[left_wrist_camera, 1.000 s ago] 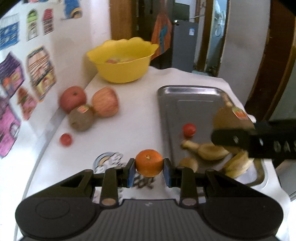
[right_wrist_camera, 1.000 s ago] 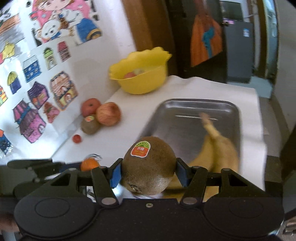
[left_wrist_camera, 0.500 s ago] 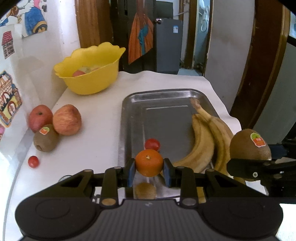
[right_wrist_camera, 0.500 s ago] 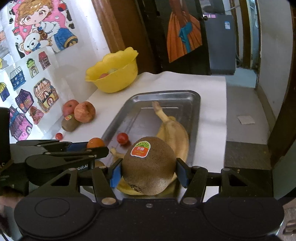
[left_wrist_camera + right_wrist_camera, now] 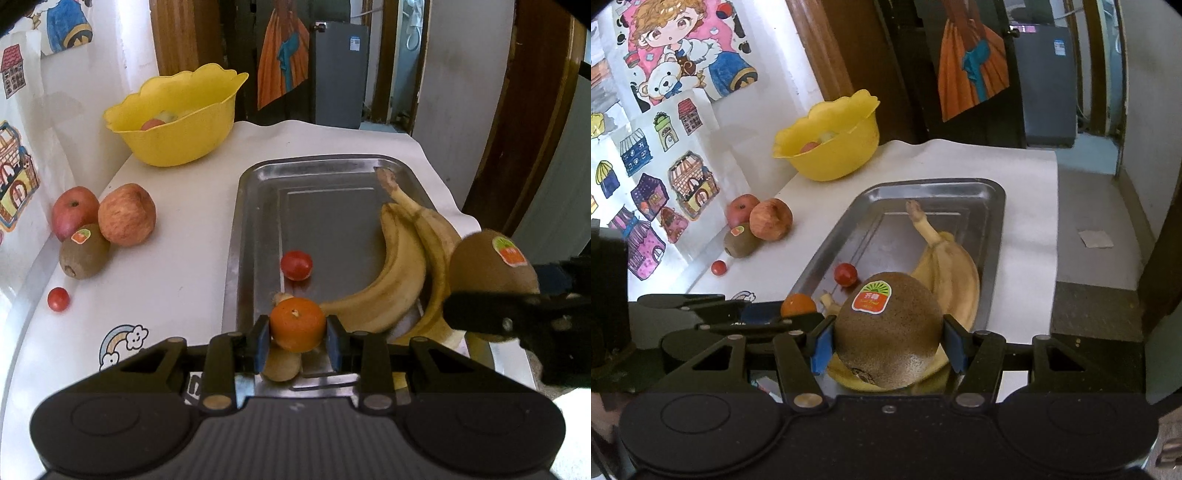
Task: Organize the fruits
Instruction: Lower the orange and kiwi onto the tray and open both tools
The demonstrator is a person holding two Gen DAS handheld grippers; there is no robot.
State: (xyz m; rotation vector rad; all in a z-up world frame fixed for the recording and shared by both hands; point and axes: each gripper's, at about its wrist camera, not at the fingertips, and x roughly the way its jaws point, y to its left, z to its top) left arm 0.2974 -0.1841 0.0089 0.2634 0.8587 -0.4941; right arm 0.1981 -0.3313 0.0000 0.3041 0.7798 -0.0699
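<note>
The kiwi carries an orange and green sticker with small print too blurred to read. No other writing is legible anywhere.

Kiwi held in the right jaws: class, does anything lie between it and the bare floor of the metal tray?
Yes. The bananas lie directly beneath and behind the held kiwi, covering that side of the tray. Bare floor shows further in, beyond the cherry tomato.

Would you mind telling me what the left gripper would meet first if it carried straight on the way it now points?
Probably the metal tray: the left gripper, shut on the orange, points down at its near end, towards the cherry tomato. Depth is uncertain.
</note>
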